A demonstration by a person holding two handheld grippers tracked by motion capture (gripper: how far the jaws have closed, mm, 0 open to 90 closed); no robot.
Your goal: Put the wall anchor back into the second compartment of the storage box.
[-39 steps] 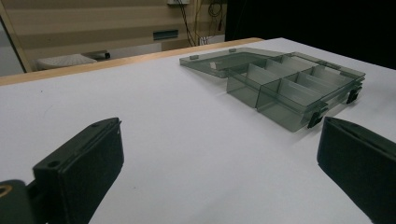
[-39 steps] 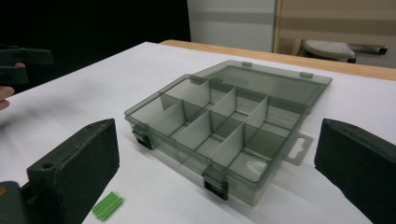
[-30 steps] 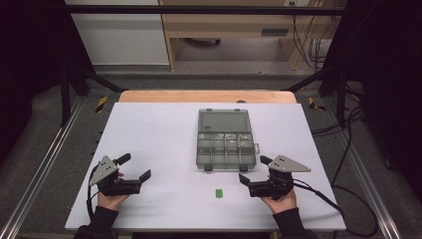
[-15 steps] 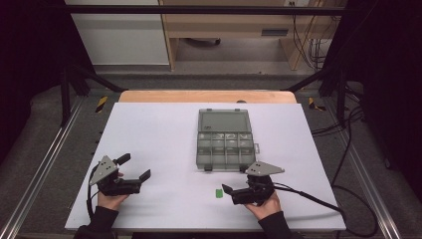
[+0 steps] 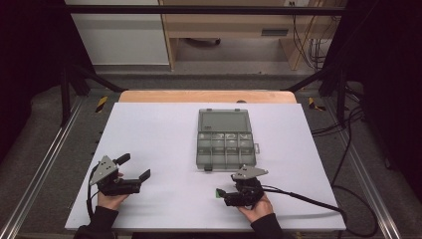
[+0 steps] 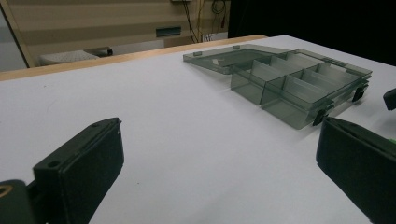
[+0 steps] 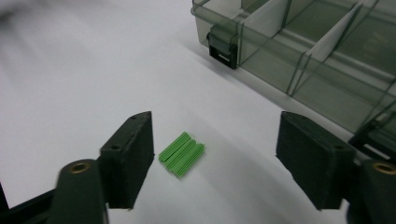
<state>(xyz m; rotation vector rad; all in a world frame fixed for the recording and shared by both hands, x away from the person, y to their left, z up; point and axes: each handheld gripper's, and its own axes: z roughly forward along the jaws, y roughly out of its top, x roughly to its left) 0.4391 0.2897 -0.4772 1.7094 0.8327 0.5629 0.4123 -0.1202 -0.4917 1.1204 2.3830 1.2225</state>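
A small green ribbed piece [image 7: 182, 154] lies flat on the white table [image 5: 164, 139], between the open jaws of my right gripper [image 7: 217, 158] and nearer the left jaw. From above, the green piece [image 5: 218, 193] peeks out at the tip of the right gripper [image 5: 225, 195]. A smoky clear compartment box [image 5: 224, 140] sits open mid-table, its lid folded back, its compartments [image 7: 327, 51] looking empty. My left gripper [image 5: 135, 168] rests near the front left, open and holding nothing. In the left gripper view the box [image 6: 299, 86] stands off to the right.
The box's black latches [image 7: 222, 46] face the right gripper. A cable [image 5: 308, 199] trails from the right gripper over the table's right front edge. A wooden strip [image 5: 206, 96] borders the far edge of the table, with metal rails on both sides.
The right gripper has slid left along the front of the table and now straddles the green piece. The left gripper has not moved.
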